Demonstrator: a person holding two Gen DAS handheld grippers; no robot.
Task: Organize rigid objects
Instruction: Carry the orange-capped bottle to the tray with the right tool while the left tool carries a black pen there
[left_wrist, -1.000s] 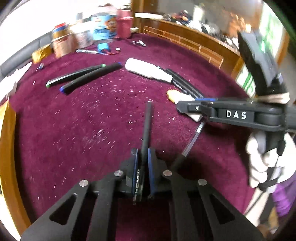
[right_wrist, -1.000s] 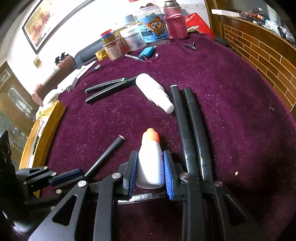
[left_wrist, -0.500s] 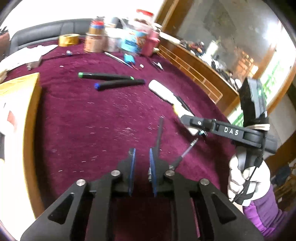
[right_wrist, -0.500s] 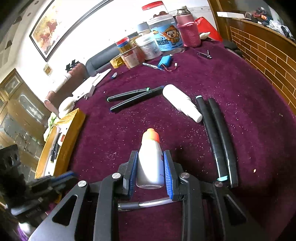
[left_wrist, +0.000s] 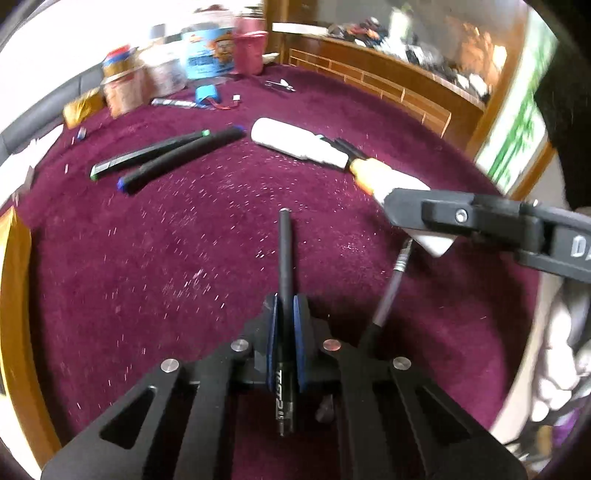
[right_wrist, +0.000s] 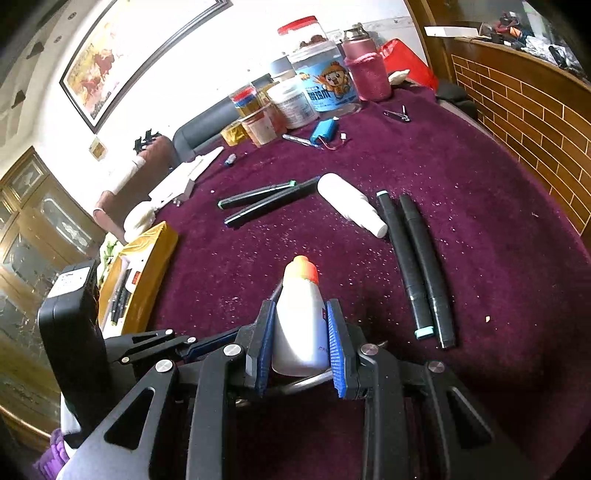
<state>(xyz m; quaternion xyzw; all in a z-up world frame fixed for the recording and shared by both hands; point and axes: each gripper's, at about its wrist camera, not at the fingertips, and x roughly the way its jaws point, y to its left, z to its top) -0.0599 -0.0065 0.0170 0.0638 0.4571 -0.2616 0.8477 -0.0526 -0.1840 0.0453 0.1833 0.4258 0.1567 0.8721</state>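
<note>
Black pen (left_wrist: 285, 280) clamped lengthwise in left gripper (left_wrist: 284, 325), pads tight on barrel, tip fwd, prob. so it can go down parallel w/ other pens. Right gripper (right_wrist: 300, 332) closed on white bottle (right_wrist: 300, 325), orange cap fwd, held above maroon cloth (right_wrist: 480, 166). Beyond: two marker pairs (right_wrist: 415, 258) and a lying white bottle (right_wrist: 351, 205) already lined up. Jars (right_wrist: 295, 99) at far edge.

Maroon-clothed worktop (right_wrist: 480, 206). Beyond the fingers: two dark markers (right_wrist: 266, 199) touching, white bottle (right_wrist: 351, 208) alongside. Right of the fingers: two more black markers (right_wrist: 417, 266) side by side. Farther off: jars (right_wrist: 295, 99), blue battery pack (right_wrist: 324, 130).
</note>
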